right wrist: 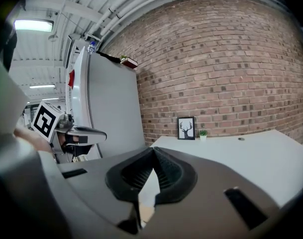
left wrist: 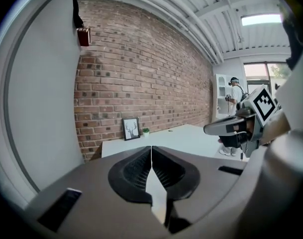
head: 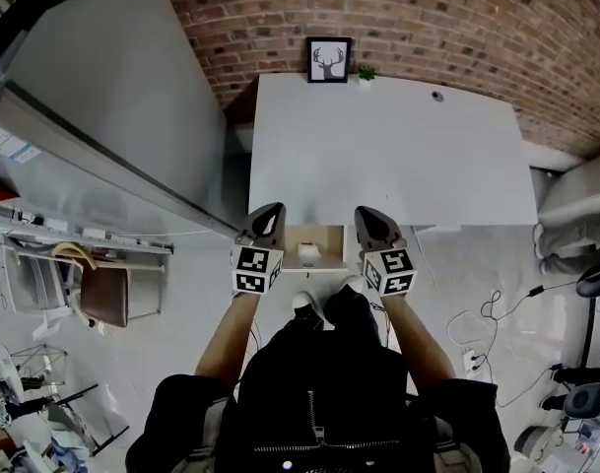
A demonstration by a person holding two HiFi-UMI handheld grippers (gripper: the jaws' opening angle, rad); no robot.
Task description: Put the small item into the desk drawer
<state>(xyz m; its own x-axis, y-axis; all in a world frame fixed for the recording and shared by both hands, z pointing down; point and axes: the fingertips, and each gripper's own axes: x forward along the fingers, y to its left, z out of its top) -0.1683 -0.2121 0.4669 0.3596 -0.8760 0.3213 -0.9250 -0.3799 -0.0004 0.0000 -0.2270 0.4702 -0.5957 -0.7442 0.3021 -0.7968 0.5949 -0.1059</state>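
In the head view the white desk (head: 398, 156) has its drawer (head: 291, 255) pulled open at the front edge. A small white item (head: 308, 253) lies inside on the wooden bottom. My left gripper (head: 273, 211) hovers over the drawer's left side and my right gripper (head: 365, 214) over its right side, both pointing at the desk. Each is shut with nothing between the jaws. The left gripper view shows its jaws (left wrist: 151, 149) meeting in a thin line, with the right gripper (left wrist: 226, 128) beside it. In the right gripper view the jaws (right wrist: 153, 150) are likewise pressed together.
A framed deer picture (head: 328, 59) and a tiny plant (head: 366, 72) stand at the desk's back edge against the brick wall. A tall grey cabinet (head: 102, 97) rises at the left. A chair (head: 104, 296) is lower left, cables (head: 477, 328) lie at right. A person (left wrist: 235, 97) stands far off.
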